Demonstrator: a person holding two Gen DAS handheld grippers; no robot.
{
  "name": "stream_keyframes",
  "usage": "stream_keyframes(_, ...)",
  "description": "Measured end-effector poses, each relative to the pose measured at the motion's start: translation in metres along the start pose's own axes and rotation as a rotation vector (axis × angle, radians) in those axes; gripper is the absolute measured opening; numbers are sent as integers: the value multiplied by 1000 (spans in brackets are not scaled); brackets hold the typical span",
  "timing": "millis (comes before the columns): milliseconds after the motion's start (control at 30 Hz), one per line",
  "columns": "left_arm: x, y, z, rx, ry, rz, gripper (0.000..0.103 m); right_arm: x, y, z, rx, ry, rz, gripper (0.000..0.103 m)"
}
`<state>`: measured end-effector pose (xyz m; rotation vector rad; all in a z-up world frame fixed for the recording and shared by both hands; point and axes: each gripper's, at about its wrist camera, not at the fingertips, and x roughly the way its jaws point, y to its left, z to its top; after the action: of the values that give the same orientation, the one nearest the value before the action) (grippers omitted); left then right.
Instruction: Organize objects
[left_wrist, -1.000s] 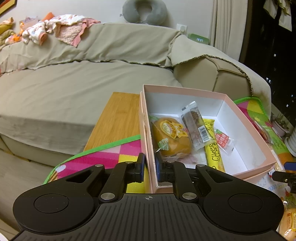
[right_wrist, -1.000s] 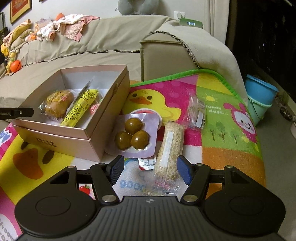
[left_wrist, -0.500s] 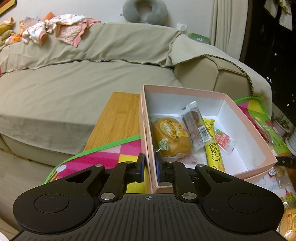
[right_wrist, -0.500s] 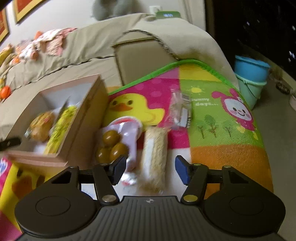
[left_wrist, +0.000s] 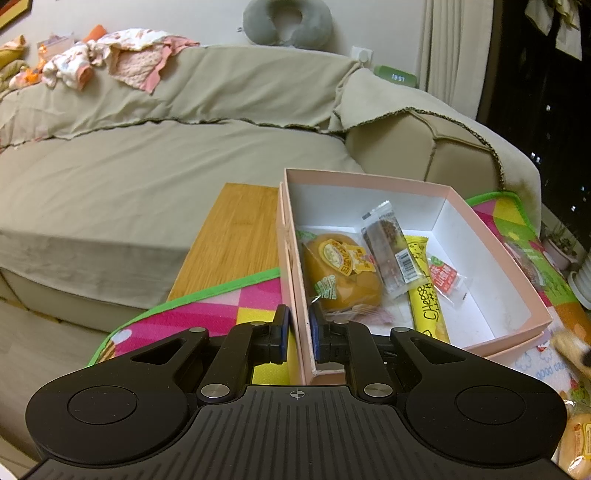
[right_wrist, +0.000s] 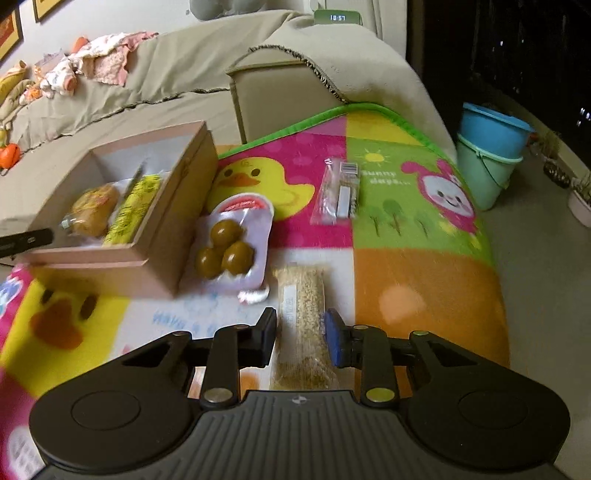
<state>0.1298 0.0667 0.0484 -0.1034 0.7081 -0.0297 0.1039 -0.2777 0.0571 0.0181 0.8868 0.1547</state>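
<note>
My left gripper (left_wrist: 299, 332) is shut on the near wall of the open pink box (left_wrist: 369, 184). Inside lie a wrapped bun (left_wrist: 343, 273), a dark bar (left_wrist: 388, 251), a yellow cheese stick (left_wrist: 430, 306) and a small red packet (left_wrist: 445, 277). In the right wrist view, my right gripper (right_wrist: 301, 332) is closing on a clear-wrapped grain bar (right_wrist: 301, 295) on the play mat (right_wrist: 424, 277); both pads touch its sides. To its left, beside the box (right_wrist: 192, 173), lies a pack of three brown balls (right_wrist: 229, 247). A clear packet (right_wrist: 338, 192) lies farther back.
A beige sofa (left_wrist: 147, 166) runs behind the mat, with clothes on its back. A bamboo board (left_wrist: 236, 243) sits left of the box. Stacked blue and green buckets (right_wrist: 491, 147) stand on the floor to the right. Another wrapped bun (left_wrist: 580, 439) lies at the mat's right.
The right gripper's fingers have narrowed from wide apart to touching the grain bar's sides, and its view has shifted. The left gripper and the box have not moved.
</note>
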Motion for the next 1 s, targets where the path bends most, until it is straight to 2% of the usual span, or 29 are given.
stream_keyframes(167, 0, -1, 0, -2, 1, 4, 14, -47, 7, -19, 1, -29, 44, 25)
stream_keyframes(233, 0, -1, 0, -3, 2, 5, 14, -60, 11, -27, -7, -41, 74, 18)
stream_keyframes(400, 0, -2, -1, 0, 3, 9, 14, -71, 16, -47, -26, -37, 32, 20)
stream_keyframes(433, 0, -2, -1, -1, 3, 9, 14, -72, 15, -50, -24, -37, 24, 24)
stream_keyframes(467, 0, -2, -1, 0, 3, 9, 14, -74, 13, -53, -10, -31, 27, 39)
stream_keyframes(500, 0, -2, -1, 0, 3, 9, 14, -75, 11, -55, 15, -20, 42, 59)
stream_keyframes(533, 0, -2, -1, -1, 2, 9, 14, -77, 9, -57, 46, -14, 62, 67)
stream_keyframes(600, 0, -2, -1, 0, 3, 9, 14, -77, 10, -62, 98, -6, 114, 75)
stream_keyframes(700, 0, -2, -1, 4, 3, 12, 14, -69, 21, -66, 100, 1, 131, 88)
stream_keyframes(800, 0, -2, -2, 4, 3, 11, 14, -54, 36, -65, 79, 26, 129, 89)
stream_keyframes(1000, 0, -1, -2, 3, 1, 12, 14, -30, 71, -69, -51, 65, 107, 87)
